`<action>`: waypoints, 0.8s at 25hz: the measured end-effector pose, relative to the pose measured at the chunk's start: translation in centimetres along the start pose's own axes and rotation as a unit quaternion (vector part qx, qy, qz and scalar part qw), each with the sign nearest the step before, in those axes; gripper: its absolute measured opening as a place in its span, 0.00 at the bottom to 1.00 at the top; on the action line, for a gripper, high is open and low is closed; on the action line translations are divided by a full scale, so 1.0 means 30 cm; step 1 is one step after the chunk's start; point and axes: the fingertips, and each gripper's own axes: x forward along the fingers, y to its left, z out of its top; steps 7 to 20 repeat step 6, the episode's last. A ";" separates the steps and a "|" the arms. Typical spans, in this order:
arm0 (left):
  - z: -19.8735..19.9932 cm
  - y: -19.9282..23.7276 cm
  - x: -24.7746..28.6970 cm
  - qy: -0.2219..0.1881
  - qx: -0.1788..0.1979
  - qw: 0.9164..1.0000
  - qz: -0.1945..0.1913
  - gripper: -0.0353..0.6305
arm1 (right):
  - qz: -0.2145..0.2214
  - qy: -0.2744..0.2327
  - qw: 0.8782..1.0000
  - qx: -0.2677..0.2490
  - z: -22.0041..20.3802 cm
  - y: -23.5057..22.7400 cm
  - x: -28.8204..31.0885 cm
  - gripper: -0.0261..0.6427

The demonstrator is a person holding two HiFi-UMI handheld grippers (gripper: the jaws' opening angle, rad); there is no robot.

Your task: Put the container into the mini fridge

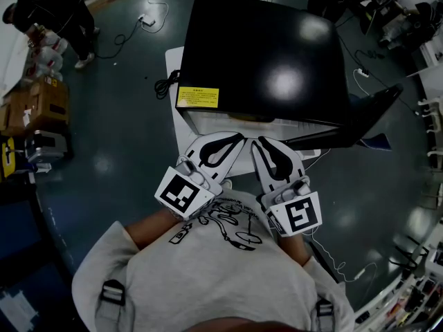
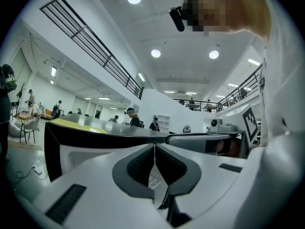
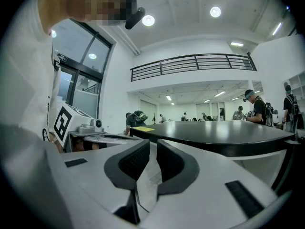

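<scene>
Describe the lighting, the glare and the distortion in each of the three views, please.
Head view: dim overall, with white glare patches on the top of the glossy black mini fridge; the edges curve strongly. Left gripper view: bright, the round ceiling lamps blow out and the black railing bends. Right gripper view: equally bright, the dark balcony railing bows.
</scene>
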 end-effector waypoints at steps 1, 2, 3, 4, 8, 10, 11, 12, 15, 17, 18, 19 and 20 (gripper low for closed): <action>0.001 0.000 0.000 0.000 0.000 1.000 0.000 0.09 | 0.000 0.001 1.000 0.000 0.000 0.001 0.000 0.13; 0.002 -0.001 -0.001 -0.001 -0.001 1.000 0.000 0.09 | 0.000 0.001 1.000 -0.001 0.001 0.001 0.001 0.13; 0.003 -0.001 -0.001 -0.001 0.000 1.000 0.000 0.09 | 0.000 0.001 1.000 -0.001 0.002 0.002 0.001 0.13; 0.005 -0.001 -0.002 -0.002 0.000 1.000 -0.001 0.09 | 0.000 0.001 1.000 -0.002 0.003 0.003 0.002 0.13; 0.009 -0.001 -0.003 -0.003 0.000 1.000 -0.001 0.09 | -0.001 0.000 1.000 -0.002 0.006 0.005 0.002 0.13; 0.009 -0.001 -0.003 -0.003 0.000 1.000 -0.001 0.09 | -0.001 0.000 1.000 -0.002 0.006 0.005 0.002 0.13; 0.009 -0.001 -0.003 -0.003 0.000 1.000 -0.001 0.09 | -0.001 0.000 1.000 -0.002 0.006 0.005 0.002 0.13; 0.009 -0.001 -0.003 -0.003 0.000 1.000 -0.001 0.09 | -0.001 0.000 1.000 -0.002 0.006 0.005 0.002 0.13; 0.009 -0.001 -0.003 -0.003 0.000 1.000 -0.001 0.09 | -0.001 0.000 1.000 -0.002 0.006 0.005 0.002 0.13; 0.009 -0.001 -0.003 -0.003 0.000 1.000 -0.001 0.09 | -0.001 0.000 1.000 -0.002 0.006 0.005 0.002 0.13; 0.009 -0.001 -0.003 -0.003 0.000 1.000 -0.001 0.09 | -0.001 0.000 1.000 -0.002 0.006 0.005 0.002 0.13; 0.009 -0.001 -0.003 -0.003 0.000 1.000 -0.001 0.09 | -0.001 0.000 1.000 -0.002 0.006 0.005 0.002 0.13; 0.009 -0.001 -0.003 -0.003 0.000 1.000 -0.001 0.09 | -0.001 0.000 1.000 -0.002 0.006 0.005 0.002 0.13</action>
